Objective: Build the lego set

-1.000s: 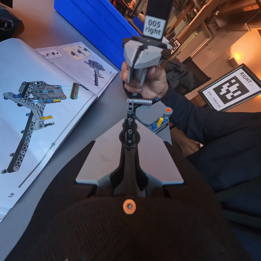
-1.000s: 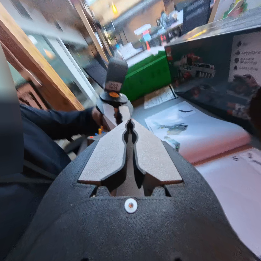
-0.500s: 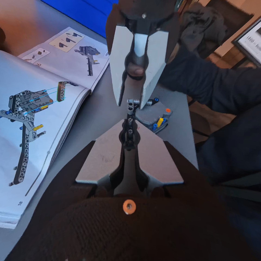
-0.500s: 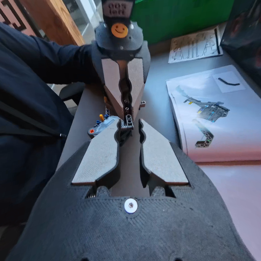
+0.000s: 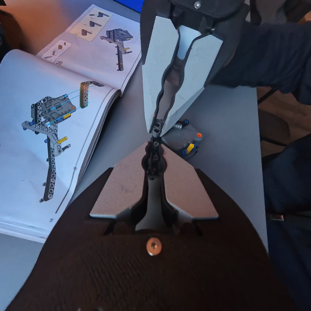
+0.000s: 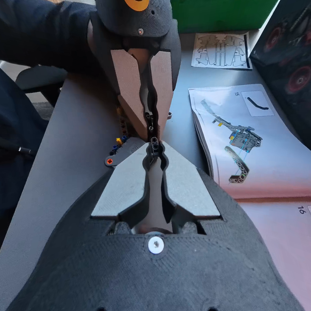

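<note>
My left gripper (image 5: 154, 145) is shut on a thin black lego beam (image 5: 154, 157) that sticks out past its tips. A grey connector (image 5: 157, 129) with a metal spring (image 5: 178, 125) sits on the beam's far end. My right gripper (image 5: 156, 133) comes in from the top, tip to tip with the left one, and is shut on that connector. In the right wrist view the right gripper (image 6: 154, 145) pinches the connector (image 6: 154, 145). There the left gripper (image 6: 152, 136) points down at it with the beam (image 6: 150, 125) between its pads. A grey lego assembly (image 5: 183, 139) with blue and yellow pins lies on the table just behind.
The open instruction booklet (image 5: 50, 117) lies left of the grippers and shows on the right in the right wrist view (image 6: 252, 143). The grey table (image 5: 227, 117) ends close on the right. A green bin (image 6: 218, 15), a dark set box (image 6: 286, 50) and a printed sheet (image 6: 220, 52) stand farther off.
The right gripper swung down to the beam's end, was open around the spring half a second ago, and is now shut on the grey connector. The left gripper kept its hold.
</note>
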A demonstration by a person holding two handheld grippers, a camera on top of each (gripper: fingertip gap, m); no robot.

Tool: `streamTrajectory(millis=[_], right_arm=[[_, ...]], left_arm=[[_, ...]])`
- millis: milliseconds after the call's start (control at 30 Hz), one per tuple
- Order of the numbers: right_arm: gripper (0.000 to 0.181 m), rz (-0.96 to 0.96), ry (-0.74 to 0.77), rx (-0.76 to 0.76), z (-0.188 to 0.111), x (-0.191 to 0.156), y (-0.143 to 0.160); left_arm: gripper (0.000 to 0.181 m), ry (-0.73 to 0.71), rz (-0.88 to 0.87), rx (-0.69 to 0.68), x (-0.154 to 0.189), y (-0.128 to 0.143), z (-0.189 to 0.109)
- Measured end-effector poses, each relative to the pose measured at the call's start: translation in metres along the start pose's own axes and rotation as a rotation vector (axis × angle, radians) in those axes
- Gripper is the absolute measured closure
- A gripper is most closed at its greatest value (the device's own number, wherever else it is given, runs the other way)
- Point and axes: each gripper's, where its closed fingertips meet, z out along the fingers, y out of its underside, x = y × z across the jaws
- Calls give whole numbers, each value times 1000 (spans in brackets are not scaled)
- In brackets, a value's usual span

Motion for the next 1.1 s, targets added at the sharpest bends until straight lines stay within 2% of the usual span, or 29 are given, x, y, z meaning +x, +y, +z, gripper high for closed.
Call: streamTrajectory(millis=[133,200,267,400,433,467,533,600,667,700,767,900,1033,1100], right_arm=[[176,38,21,32,3,1,-4],[176,134,-3,116,-2,2,-12],[176,237,-73,225,-9,2,-24],[176,379,-175,365,-18,4,-36],[181,396,-197,416,-22,2,-39],[181,443,-188,563,-38,15,-55],[181,522,-99,731,-75,49,-59],[181,458,-14,640,-80,54,-45],[181,373,-53,548,-74,36,-47],[181,304,-71,470,-66,26,-46],[166,220,-71,289,-44,12,-35],[161,141,-158,85,-10,-16,-11],[165,160,-203,53,-3,-21,-4],[175,140,-186,39,0,-19,0]], left_arm=[[177,3,-10,5,-1,1,-3],[176,13,-51,51,-3,-4,-7],[176,95,-141,131,1,-13,-13],[175,168,-222,222,3,-25,-18],[176,176,-244,226,2,-26,-18],[175,156,-264,148,-1,-14,-13],[176,154,-240,141,2,-15,-11],[177,141,-252,184,-2,-20,-14],[176,140,-230,164,0,-18,-12],[177,133,-210,146,1,-16,-10],[177,127,-159,103,7,-13,-5],[176,132,-71,64,17,-9,-1],[177,111,-54,49,15,-6,-1],[176,102,-32,31,16,-4,1]])
